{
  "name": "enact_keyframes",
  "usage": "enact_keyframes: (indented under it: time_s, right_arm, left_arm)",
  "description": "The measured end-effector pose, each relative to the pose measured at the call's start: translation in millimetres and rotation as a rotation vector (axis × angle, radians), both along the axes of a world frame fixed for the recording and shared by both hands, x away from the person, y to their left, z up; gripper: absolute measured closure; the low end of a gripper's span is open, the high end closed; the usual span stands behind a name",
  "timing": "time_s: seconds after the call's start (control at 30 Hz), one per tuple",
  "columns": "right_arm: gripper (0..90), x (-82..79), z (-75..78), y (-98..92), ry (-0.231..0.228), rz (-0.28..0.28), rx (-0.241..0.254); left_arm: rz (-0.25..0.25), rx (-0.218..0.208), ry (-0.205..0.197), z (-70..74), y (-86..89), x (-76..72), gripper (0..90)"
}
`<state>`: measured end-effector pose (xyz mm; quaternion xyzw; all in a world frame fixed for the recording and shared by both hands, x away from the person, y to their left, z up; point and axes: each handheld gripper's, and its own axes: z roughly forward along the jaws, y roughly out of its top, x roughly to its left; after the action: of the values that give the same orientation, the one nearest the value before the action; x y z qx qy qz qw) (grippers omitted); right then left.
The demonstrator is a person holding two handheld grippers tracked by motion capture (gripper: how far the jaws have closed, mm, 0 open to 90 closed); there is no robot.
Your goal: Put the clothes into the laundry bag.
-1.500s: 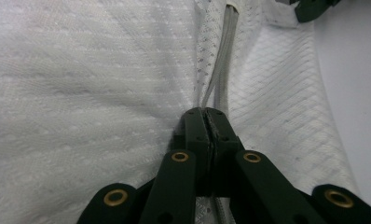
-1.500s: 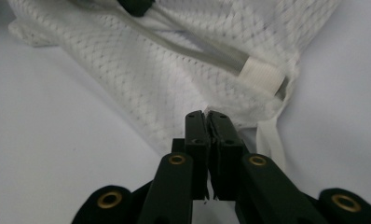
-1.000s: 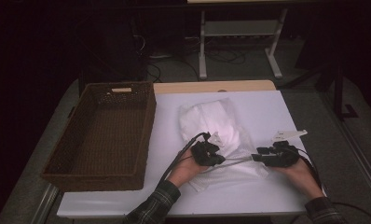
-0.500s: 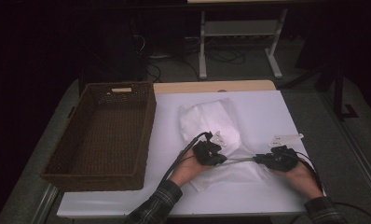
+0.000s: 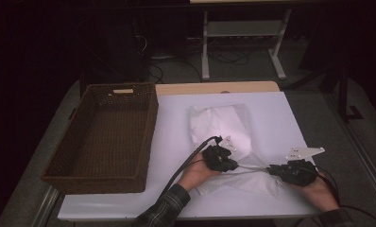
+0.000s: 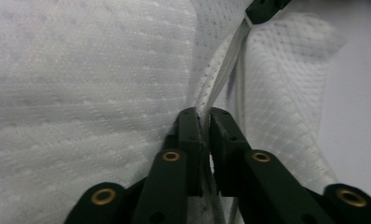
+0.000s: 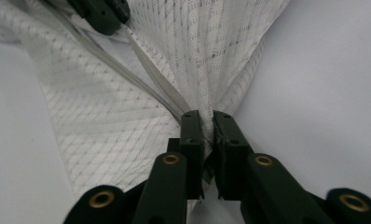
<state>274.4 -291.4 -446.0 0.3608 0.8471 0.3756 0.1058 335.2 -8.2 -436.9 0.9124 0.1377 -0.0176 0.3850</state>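
White mesh cloth [image 5: 224, 130], perforated weave, rumpled on smooth table [image 5: 280, 113]; left gripper [image 6: 202, 116] and right gripper [image 7: 204, 119] each pinch its taut, ribbed hem; woven basket [image 5: 106, 137] alongside.

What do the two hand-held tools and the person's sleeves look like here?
Both tools, the left tool and the right tool, are black, each topped by a pale grey three-cornered plate. A black cable trails from the left one. Close up, the jaws are flat black bars with brass-coloured pivot rings. The left sleeve is dark plaid.
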Motion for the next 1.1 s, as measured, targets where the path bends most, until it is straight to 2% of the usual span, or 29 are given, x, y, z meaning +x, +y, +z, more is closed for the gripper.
enact_keyframes:
  time_s: [0.17, 0.27, 0.33, 0.37, 0.4, 0.43, 0.77, 0.93, 1.1]
  right_arm:
    - [57.8, 3.4, 6.1, -2.9, -0.008, -0.007, 0.061]
    - [52.6, 4.4, 8.0, -2.3, -0.021, -0.011, 0.065]
    - [50.3, 5.1, 9.5, -1.5, -0.023, -0.01, 0.071]
    - [50.3, 5.1, 9.5, -1.5, -0.023, -0.01, 0.071]
    - [43.8, 8.6, 14.7, 1.4, -0.034, 0.007, 0.083]
    - [42.4, 9.9, 16.0, 2.7, -0.037, 0.011, 0.081]
    - [41.9, 18.2, 29.6, 14.6, -0.079, 0.06, 0.101]
    - [42.2, 19.1, 35.1, 22.8, -0.079, 0.102, 0.115]
    - [42.7, 21.5, 39.0, 33.9, -0.082, 0.136, 0.116]
  left_arm:
    - [0.021, -0.071, 0.031, 12.2, 11.6, -2.1, 66.3]
    - [0.031, -0.095, 0.043, 18.3, 19.8, -4.1, 58.6]
    - [0.031, -0.095, 0.043, 18.3, 19.8, -4.1, 58.6]
    - [0.064, -0.121, 0.036, 25.1, 38.4, -10.0, 58.6]
    - [0.073, -0.124, 0.036, 26.3, 44.3, -11.2, 51.9]
    - [0.085, -0.127, 0.036, 26.8, 49.8, -12.5, 50.2]
    - [0.191, -0.134, -0.019, 32.4, 95.8, -31.7, 33.5]
    - [0.263, -0.134, -0.027, 25.3, 116.2, -42.6, 26.0]
    - [0.312, -0.13, -0.023, 15.1, 128.2, -51.7, 17.8]
